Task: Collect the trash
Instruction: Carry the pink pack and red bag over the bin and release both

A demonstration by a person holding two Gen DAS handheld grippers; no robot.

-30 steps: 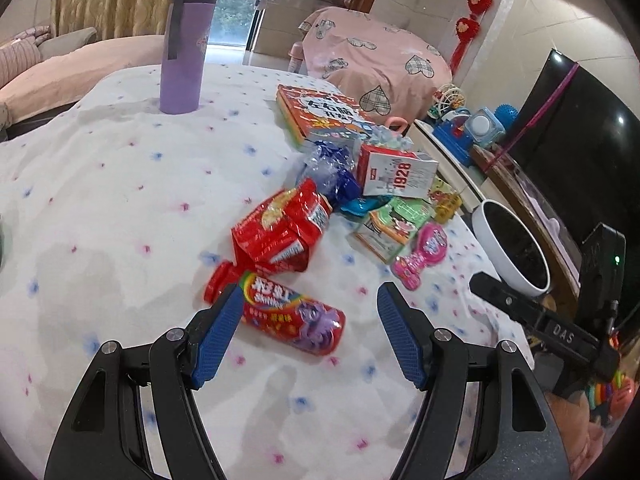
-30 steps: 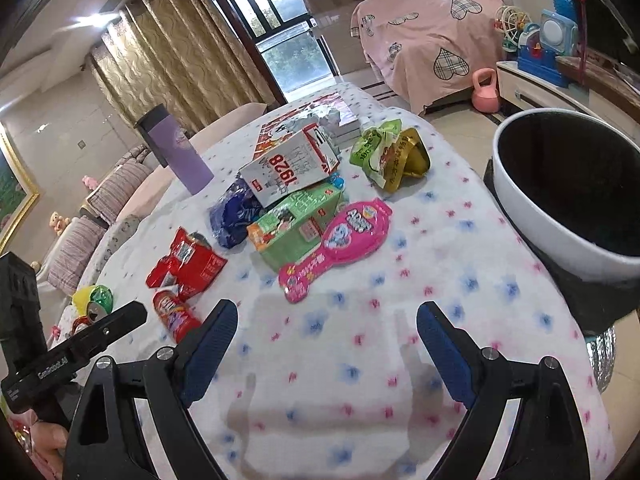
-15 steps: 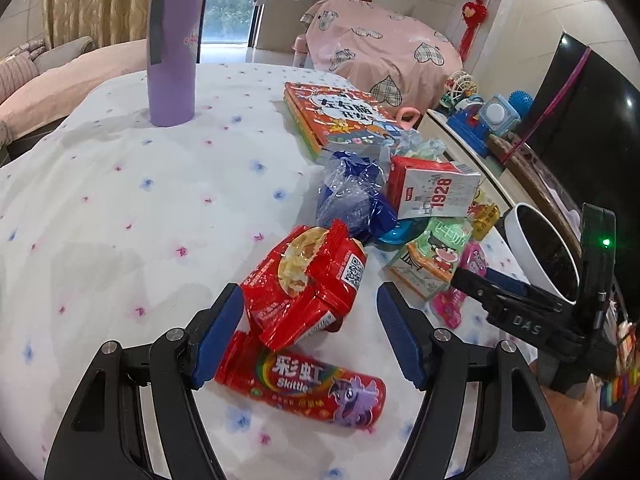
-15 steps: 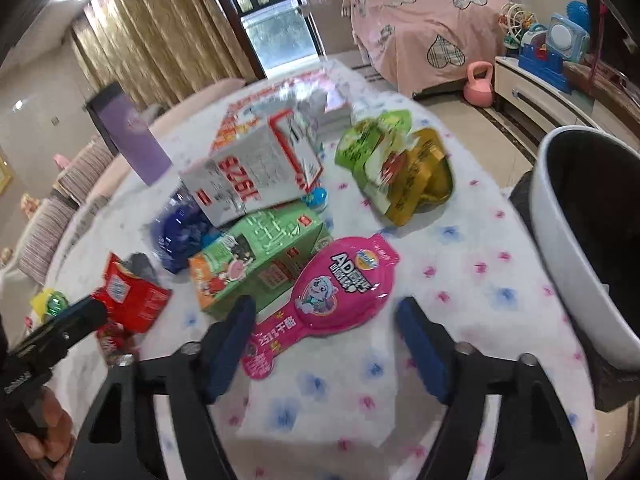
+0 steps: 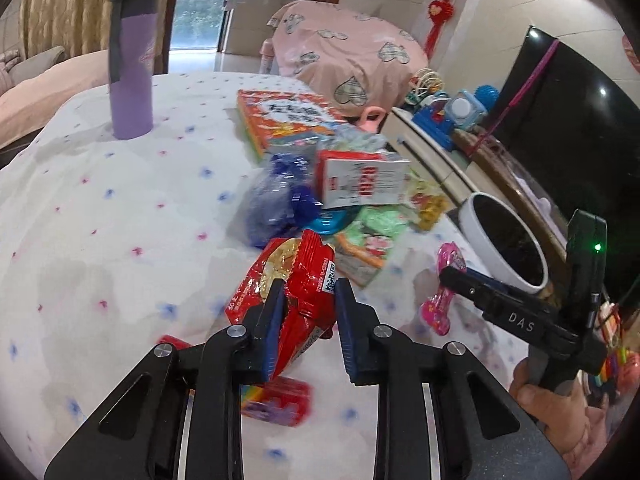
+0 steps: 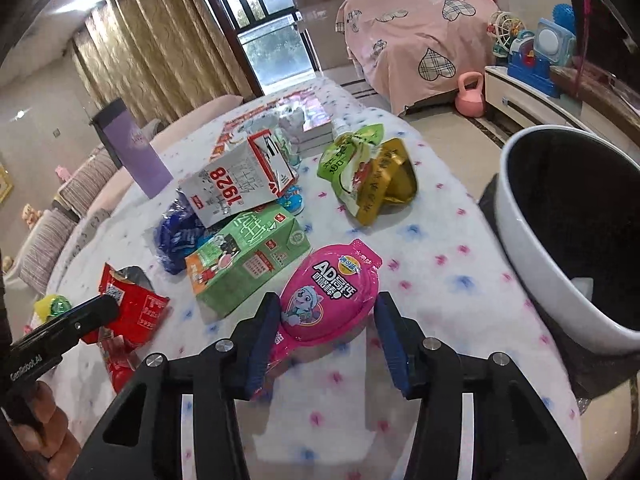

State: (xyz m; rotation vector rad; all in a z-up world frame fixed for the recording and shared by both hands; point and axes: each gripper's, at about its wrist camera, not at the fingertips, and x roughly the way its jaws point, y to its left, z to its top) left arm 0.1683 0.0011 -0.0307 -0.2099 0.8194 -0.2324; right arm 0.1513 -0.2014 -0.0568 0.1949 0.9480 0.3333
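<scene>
My left gripper [image 5: 310, 312] is shut on a red snack wrapper [image 5: 298, 280] and holds it over the tablecloth; the wrapper also shows in the right wrist view [image 6: 134, 308]. A Skittles tube [image 5: 276, 400] lies below it. My right gripper [image 6: 324, 328] is open, its jaws on either side of a pink lollipop pack [image 6: 330, 296] that lies on the table. A green carton [image 6: 248, 256], a white 1928 carton [image 6: 240, 184], a blue wrapper [image 6: 176, 236] and a green-gold pouch [image 6: 368, 176] lie beyond. A white bin [image 6: 560, 236] stands at the right.
A purple tumbler [image 5: 132, 64] stands at the far left of the table. An orange book [image 5: 288, 120] lies at the back. A TV [image 5: 568, 128] and toys [image 5: 452, 112] are beyond the table's right edge.
My left gripper moved forward and closed on the red wrapper. My right gripper advanced and narrowed around the pink lollipop pack.
</scene>
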